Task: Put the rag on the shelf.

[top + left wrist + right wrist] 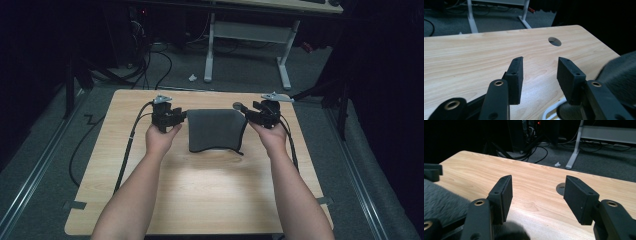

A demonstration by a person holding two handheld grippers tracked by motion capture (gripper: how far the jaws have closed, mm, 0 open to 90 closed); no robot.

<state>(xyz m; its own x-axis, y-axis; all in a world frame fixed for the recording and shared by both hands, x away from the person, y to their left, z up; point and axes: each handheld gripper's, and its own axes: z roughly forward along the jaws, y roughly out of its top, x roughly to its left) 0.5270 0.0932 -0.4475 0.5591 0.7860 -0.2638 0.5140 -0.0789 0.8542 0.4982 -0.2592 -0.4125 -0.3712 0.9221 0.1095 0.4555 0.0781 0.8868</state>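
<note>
Dark grey fabric cloth [216, 130] flat on light wood table [200, 195], L gripper [172, 119] & R gripper [259, 116] at its far corners, both w/ jaws apart, nothing clamped.

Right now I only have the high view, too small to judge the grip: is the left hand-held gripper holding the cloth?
Observer: No. The left hand-held gripper is open, with bare table between its jaws. The cloth lies beside one jaw.
Operator: And the right one?
Observer: The right hand-held gripper is open too. The cloth sits off to one side of it, not between the jaws.
Operator: Anything at the cloth's edge?
Observer: A curved white band shows by the cloth, low in the left gripper view.
</note>
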